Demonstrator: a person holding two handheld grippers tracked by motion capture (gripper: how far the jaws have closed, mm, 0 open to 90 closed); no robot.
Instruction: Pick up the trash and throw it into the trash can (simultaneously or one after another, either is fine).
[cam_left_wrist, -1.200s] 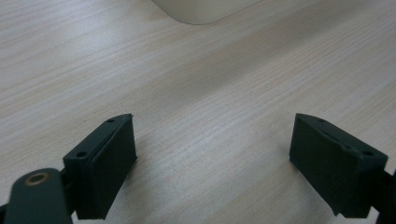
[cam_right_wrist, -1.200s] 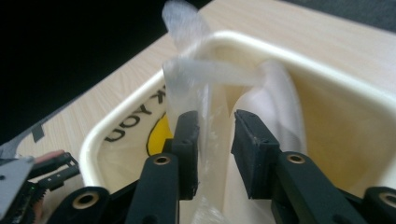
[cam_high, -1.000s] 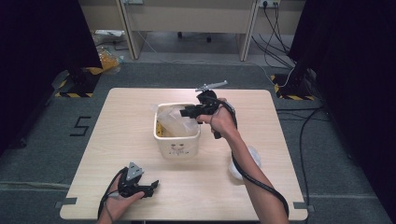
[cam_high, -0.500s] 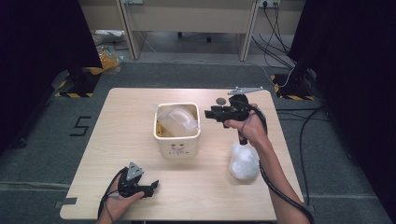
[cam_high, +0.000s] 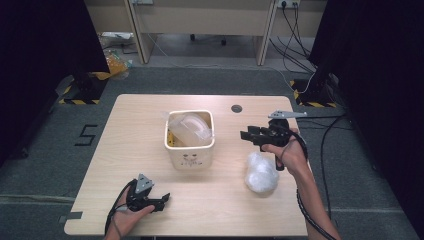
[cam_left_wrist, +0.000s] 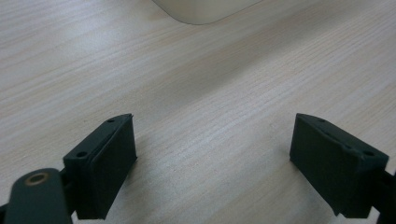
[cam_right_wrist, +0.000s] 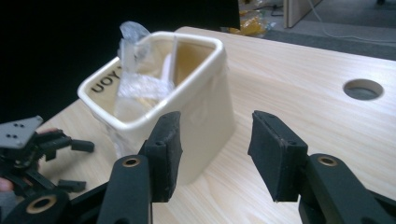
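Observation:
A cream bin (cam_high: 190, 150) stands mid-table with crumpled clear plastic (cam_high: 189, 129) inside; the right gripper view shows the bin (cam_right_wrist: 196, 107) and the plastic (cam_right_wrist: 135, 79) poking above its rim. A second wad of clear plastic (cam_high: 261, 173) lies on the table beside the person's right hand. My right gripper (cam_high: 246, 135) hovers right of the bin and points at it. Its jaws (cam_right_wrist: 215, 140) have just been opening and nothing is between them. My left gripper (cam_high: 165, 199) rests open near the front left edge, with bare wood between its jaws (cam_left_wrist: 212, 140).
A round cable hole (cam_high: 236, 108) sits in the table behind the right gripper. The bin's base (cam_left_wrist: 205, 9) shows at the top of the left gripper view. Dark curtains, cables and desk legs surround the table on the floor.
The right gripper has drawn away from above the bin, to the right and toward the person, with its jaws wider apart. Clear plastic now sits in the bin. The left gripper stayed put.

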